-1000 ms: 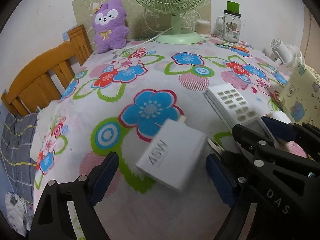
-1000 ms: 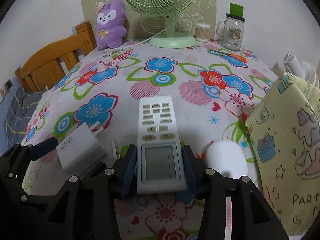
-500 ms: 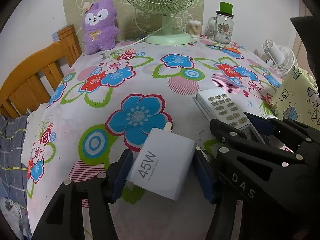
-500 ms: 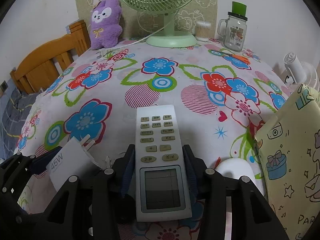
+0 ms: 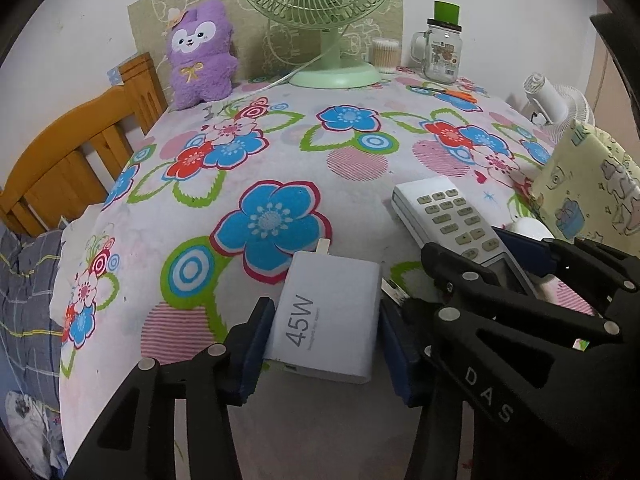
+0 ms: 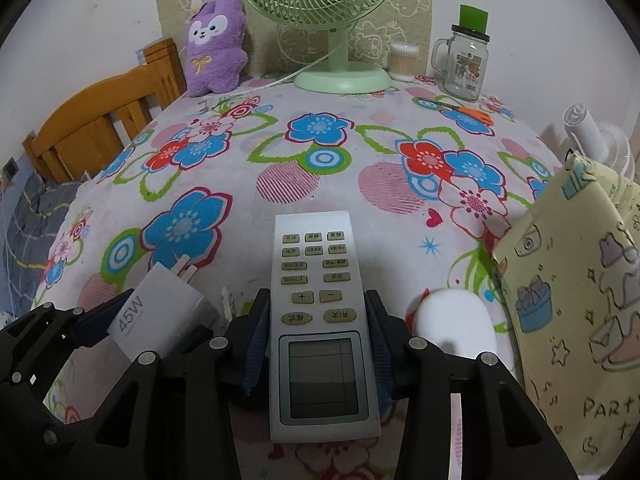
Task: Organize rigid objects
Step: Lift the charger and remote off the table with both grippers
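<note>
A white 45W charger [image 5: 326, 320] lies between the blue pads of my left gripper [image 5: 324, 344], which is shut on it; it also shows in the right wrist view [image 6: 160, 316]. My right gripper [image 6: 318, 340] is shut on a white remote control [image 6: 320, 320] with its screen end toward the camera. The remote [image 5: 452, 216] and the right gripper's black frame show at the right of the left wrist view. Both sit low over the flowered tablecloth [image 6: 320, 168].
A yellow gift bag [image 6: 580, 300] stands at the right, with a white rounded object [image 6: 456, 320] beside the remote. At the back stand a green fan [image 6: 340, 20], purple plush [image 6: 216, 44], glass jar [image 6: 464, 64], cotton swabs, orange scissors [image 6: 464, 110]. A wooden headboard [image 5: 80, 144] is left.
The left gripper's pads closed from wide apart onto the charger. The right gripper kept hold of the remote and drew back slightly toward the near edge.
</note>
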`<state>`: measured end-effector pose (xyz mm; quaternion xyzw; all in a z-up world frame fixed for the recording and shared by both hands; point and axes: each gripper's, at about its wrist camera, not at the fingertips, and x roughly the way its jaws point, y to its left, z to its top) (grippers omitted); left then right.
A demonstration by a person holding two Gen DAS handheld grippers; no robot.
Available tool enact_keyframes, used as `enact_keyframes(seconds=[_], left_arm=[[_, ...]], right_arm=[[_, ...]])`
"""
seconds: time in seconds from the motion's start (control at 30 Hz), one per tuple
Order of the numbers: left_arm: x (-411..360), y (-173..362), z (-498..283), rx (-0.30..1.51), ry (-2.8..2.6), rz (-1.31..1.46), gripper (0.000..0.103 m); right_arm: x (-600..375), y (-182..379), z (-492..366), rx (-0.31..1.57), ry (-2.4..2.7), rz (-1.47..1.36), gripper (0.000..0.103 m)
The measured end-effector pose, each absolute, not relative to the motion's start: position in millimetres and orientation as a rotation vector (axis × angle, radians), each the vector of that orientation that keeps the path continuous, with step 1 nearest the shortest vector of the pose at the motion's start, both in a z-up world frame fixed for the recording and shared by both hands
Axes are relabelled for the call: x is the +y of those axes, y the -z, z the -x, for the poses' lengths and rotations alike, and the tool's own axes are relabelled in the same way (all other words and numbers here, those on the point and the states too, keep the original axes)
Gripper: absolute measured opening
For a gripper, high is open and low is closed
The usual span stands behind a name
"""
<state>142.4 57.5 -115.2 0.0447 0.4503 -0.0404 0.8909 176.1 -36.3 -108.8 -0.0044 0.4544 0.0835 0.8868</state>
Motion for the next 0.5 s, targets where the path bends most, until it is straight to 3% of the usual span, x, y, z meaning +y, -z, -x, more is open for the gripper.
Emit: enact_keyframes(seconds=[0.5], left_arm=[[43,103,-112,0.908,0.084,-0.082,0.050]], right_arm=[[-46,94,-143,0.925,-0.178,0.004,0.048]])
